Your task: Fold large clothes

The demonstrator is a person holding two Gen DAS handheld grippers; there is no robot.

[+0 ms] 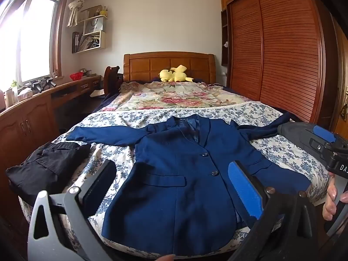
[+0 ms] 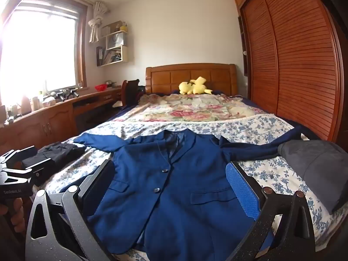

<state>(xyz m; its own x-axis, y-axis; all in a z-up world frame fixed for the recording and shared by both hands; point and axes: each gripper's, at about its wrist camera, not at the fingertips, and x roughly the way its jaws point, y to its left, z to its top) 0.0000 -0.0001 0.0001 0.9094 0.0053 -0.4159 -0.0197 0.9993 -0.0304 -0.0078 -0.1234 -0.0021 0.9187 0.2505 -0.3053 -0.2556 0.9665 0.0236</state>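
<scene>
Hat (image 2: 315,167) shows whole only in right wrist view.

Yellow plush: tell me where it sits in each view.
Left wrist: yellow plush top centre, against the headboard.
Right wrist: plush right of centre, upper half, against the same headboard.
Shared landmark: blue jacket spread below it.

A navy blue buttoned blazer (image 2: 174,187) is laid flat, sleeves spread, on the floral-sheeted bed (image 2: 271,169). The right gripper (image 2: 169,187) is held above it, fingers (image 2: 241,187) spread apart.
</scene>
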